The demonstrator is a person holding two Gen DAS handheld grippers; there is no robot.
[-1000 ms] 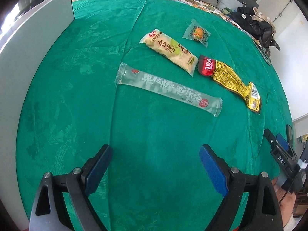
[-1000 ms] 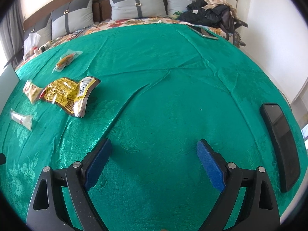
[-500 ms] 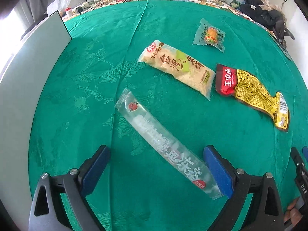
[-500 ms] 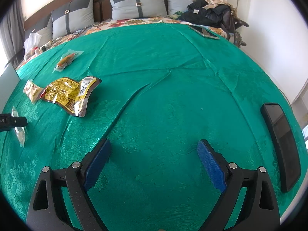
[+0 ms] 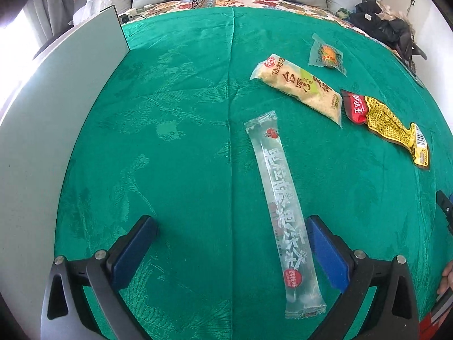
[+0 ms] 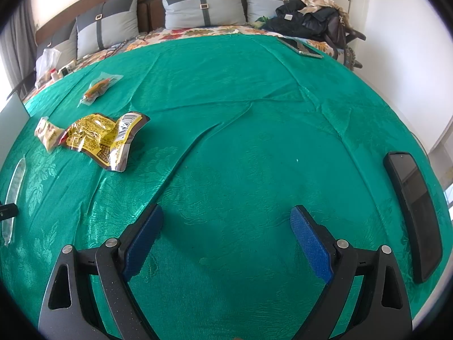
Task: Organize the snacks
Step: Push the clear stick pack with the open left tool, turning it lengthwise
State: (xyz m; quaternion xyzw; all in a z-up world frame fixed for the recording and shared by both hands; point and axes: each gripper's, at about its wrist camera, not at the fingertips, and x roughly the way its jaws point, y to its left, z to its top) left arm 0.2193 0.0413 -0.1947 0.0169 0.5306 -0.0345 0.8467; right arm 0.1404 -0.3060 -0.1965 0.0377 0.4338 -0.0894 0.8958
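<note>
Several snack packs lie on the green cloth (image 5: 184, 170). A long clear pack (image 5: 283, 209) runs lengthwise between the fingers of my open left gripper (image 5: 229, 240), close to the right finger. Beyond it lie a pale yellow pack (image 5: 300, 87), a small clear pack with an orange snack (image 5: 328, 55) and a red-and-yellow pack (image 5: 388, 124). My right gripper (image 6: 226, 235) is open and empty over bare cloth. In its view the red-and-yellow pack (image 6: 104, 138), the pale pack (image 6: 46, 133), the orange snack pack (image 6: 99, 89) and the long clear pack (image 6: 12, 195) lie at the left.
A grey-white board (image 5: 42, 141) stands along the left edge. A black phone (image 6: 413, 209) lies at the right edge, another flat device (image 6: 303, 48) at the back right. Pillows (image 6: 201, 2) and a heap of dark clothes (image 6: 308, 19) lie behind the cloth.
My left gripper has moved forward and turned, so the long clear pack now lies lengthwise between its fingers. The right gripper has hardly moved.
</note>
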